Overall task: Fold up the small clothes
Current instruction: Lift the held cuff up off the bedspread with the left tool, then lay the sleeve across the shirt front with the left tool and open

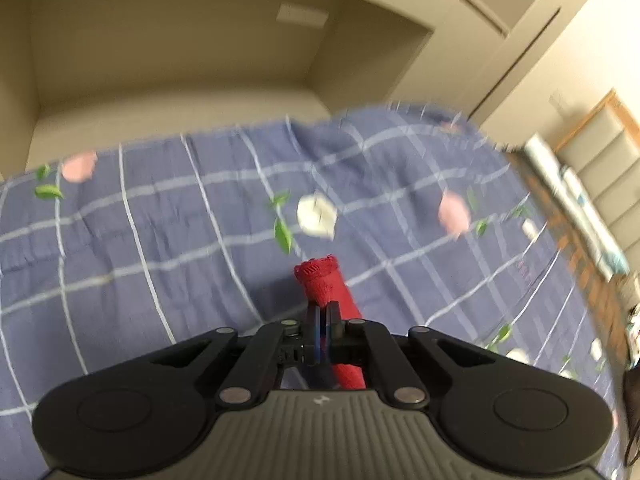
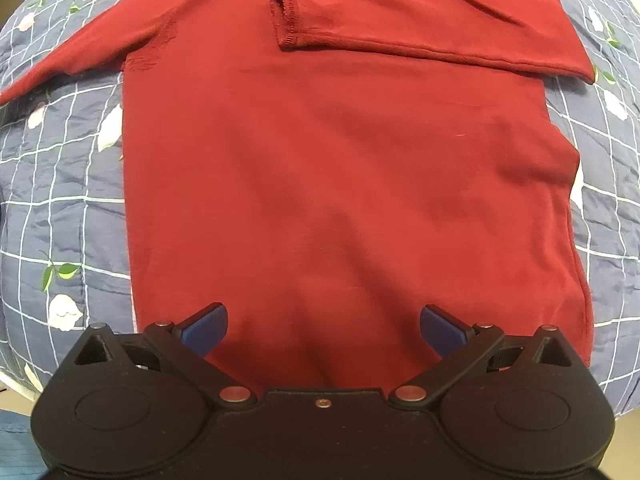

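Folding the sleeves is the step in hand, as I judge it. The red shirt (image 2: pixel 332 184) lies flat on the bed, on a blue checked bedspread (image 2: pixel 60 184) with a flower print. In the right wrist view one sleeve (image 2: pixel 420 36) is already laid across the chest, with its cuff (image 2: pixel 286 18) near the neckline. The other sleeve (image 2: pixel 68 56) is stretched out to the side, away from the body of the shirt.

The left gripper (image 1: pixel 324 320) has its fingers together, clamped on the end of a red sleeve (image 1: pixel 324 284), and the cuff sticks out beyond the fingertips. That view is blurred, so I think the gripper is moving, but I cannot tell in which direction. I suppose this is the stretched-out sleeve.

The right gripper (image 2: pixel 322 326) hovers above the lower hem of the shirt. Its fingers (image 2: pixel 204 328) are wide apart and hold nothing.

The next move, in my opinion, is to carry the held sleeve across the chest and lay it flat beside or over the first one, then release it. After that the lower part can be folded up. The cloth is soft, so it should be put down without twisting.
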`<action>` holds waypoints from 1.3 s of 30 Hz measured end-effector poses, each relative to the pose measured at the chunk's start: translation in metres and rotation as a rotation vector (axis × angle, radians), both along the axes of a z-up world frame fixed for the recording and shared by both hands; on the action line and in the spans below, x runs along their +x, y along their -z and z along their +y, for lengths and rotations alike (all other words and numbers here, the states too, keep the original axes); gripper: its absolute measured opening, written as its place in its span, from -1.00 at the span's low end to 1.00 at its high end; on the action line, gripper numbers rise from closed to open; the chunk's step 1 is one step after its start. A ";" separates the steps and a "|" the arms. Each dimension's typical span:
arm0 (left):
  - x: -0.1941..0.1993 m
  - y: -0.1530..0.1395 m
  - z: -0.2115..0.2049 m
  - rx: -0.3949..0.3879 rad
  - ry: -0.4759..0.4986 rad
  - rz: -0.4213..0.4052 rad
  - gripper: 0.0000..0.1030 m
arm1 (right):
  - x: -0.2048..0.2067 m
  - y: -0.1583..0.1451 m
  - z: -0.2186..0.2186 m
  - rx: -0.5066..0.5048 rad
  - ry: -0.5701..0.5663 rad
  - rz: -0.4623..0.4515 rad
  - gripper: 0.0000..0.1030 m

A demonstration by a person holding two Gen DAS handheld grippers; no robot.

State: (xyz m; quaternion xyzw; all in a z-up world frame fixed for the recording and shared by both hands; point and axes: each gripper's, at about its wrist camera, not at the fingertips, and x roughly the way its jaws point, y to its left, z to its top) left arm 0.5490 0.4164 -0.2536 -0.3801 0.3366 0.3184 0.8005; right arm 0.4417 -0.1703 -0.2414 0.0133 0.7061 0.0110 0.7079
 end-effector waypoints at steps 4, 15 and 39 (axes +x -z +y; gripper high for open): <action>-0.014 -0.020 0.006 0.019 -0.033 -0.045 -0.99 | -0.004 -0.002 0.000 0.009 0.008 -0.006 0.99; -0.016 -0.081 -0.030 0.116 0.124 -0.158 -0.99 | -0.021 -0.010 -0.013 0.039 0.051 -0.051 0.99; -0.008 -0.184 -0.327 0.377 0.693 -0.327 -0.98 | -0.079 -0.034 -0.134 0.057 0.208 -0.145 0.99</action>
